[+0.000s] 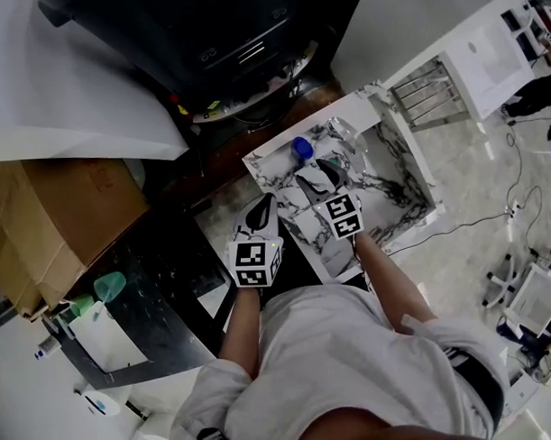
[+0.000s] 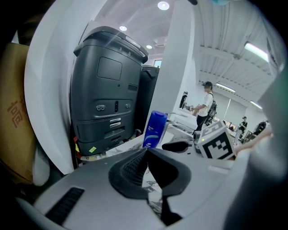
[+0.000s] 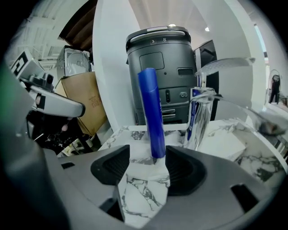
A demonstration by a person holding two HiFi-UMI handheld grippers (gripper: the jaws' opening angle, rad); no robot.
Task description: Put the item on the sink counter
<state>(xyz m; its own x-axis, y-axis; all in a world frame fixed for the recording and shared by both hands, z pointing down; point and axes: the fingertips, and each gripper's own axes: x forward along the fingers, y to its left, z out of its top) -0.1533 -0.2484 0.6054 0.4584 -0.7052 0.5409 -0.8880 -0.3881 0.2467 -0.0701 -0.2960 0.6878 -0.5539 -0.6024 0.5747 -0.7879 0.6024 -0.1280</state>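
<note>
A blue bottle (image 3: 150, 112) stands upright on the marble sink counter (image 3: 144, 188), close to a chrome faucet (image 3: 200, 112). My right gripper (image 3: 147, 159) is open around the bottle's foot; the bottle sits near the right pad, with a gap to the left pad. From the head view the bottle (image 1: 301, 149) is at the counter's back left corner, with the right gripper (image 1: 326, 174) just in front of it. My left gripper (image 2: 147, 152) hovers left of the counter, jaws shut and empty, facing the bottle (image 2: 154, 129).
A big dark grey machine (image 2: 105, 90) stands behind the counter. The sink basin (image 1: 391, 179) lies right of the bottle. A cardboard box (image 1: 50, 222) and a dark table with a green cup (image 1: 109, 285) are to the left. A person (image 2: 208, 105) stands far off.
</note>
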